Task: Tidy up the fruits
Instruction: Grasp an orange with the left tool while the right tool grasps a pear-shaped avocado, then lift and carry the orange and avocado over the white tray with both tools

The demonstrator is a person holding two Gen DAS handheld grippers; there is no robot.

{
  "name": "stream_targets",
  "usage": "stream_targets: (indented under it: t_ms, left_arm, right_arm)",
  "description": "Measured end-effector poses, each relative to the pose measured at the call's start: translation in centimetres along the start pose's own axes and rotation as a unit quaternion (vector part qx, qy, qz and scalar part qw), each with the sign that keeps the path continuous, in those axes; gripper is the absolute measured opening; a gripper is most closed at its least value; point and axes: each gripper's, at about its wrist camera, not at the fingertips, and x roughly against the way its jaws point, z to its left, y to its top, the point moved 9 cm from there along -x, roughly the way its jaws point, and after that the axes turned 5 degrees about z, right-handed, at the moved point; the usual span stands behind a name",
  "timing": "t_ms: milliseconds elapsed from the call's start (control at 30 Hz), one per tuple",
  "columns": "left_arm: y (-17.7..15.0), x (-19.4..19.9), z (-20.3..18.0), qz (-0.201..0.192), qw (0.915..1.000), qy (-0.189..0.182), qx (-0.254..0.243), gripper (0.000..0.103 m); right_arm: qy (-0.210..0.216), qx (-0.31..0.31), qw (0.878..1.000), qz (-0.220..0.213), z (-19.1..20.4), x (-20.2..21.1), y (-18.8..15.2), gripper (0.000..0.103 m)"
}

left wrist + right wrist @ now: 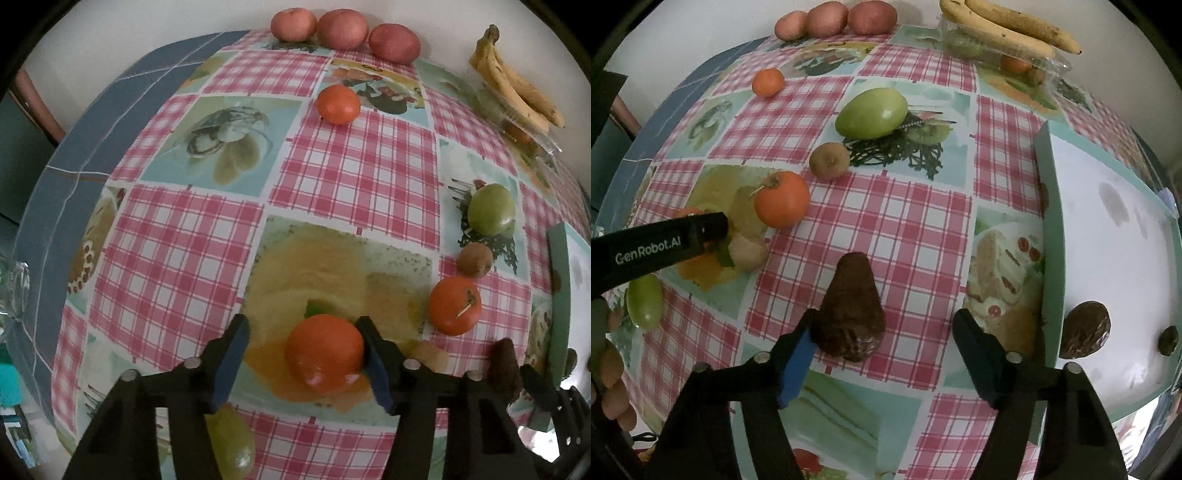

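My left gripper point(301, 338) is open around an orange tomato point(325, 352) on the checked tablecloth; its right finger touches the fruit, its left finger stands apart. My right gripper point(886, 332) is open around a dark brown avocado point(851, 314) lying on the cloth, its left finger against the avocado. A second orange tomato point(455, 305) with a stem, a kiwi point(475, 259) and a green tomato point(491, 209) lie to the right of the left gripper. A white tray with a green rim point(1047, 229) at the right holds another avocado point(1086, 329).
Three red apples point(341, 29) line the far edge by the wall. Bananas point(517, 88) lie on a clear plastic box point(1008, 55) at the back right. A small orange tomato point(338, 104) sits mid-table. A green fruit point(231, 441) lies near the left gripper.
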Motion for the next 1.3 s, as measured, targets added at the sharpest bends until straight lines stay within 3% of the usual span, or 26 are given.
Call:
stream_targets:
  t_ms: [67, 300, 1067, 1300]
  left_arm:
    - [-0.2, 0.2, 0.0, -0.002, 1.0000, 0.001, 0.003, 0.051]
    - [-0.7, 0.4, 0.7, -0.010, 0.9999, 0.000, 0.009, 0.047]
    - [0.2, 0.7, 1.6, -0.013, 0.9988, -0.017, 0.045, 0.037]
    - [1.7, 3.1, 3.6, -0.059, 0.9945, -0.027, 0.083, 0.037]
  right_arm:
    - [0.000, -0.003, 1.000, -0.005, -0.3, 0.3, 0.1, 0.053]
    - [0.004, -0.008, 1.000, -0.013, -1.3, 0.8, 0.2, 0.036]
    - [0.015, -0.010, 1.000, -0.013, -1.7, 0.8, -0.5, 0.036]
    - [0.039, -0.047, 0.997, -0.039, -3.1, 3.0, 1.2, 0.036]
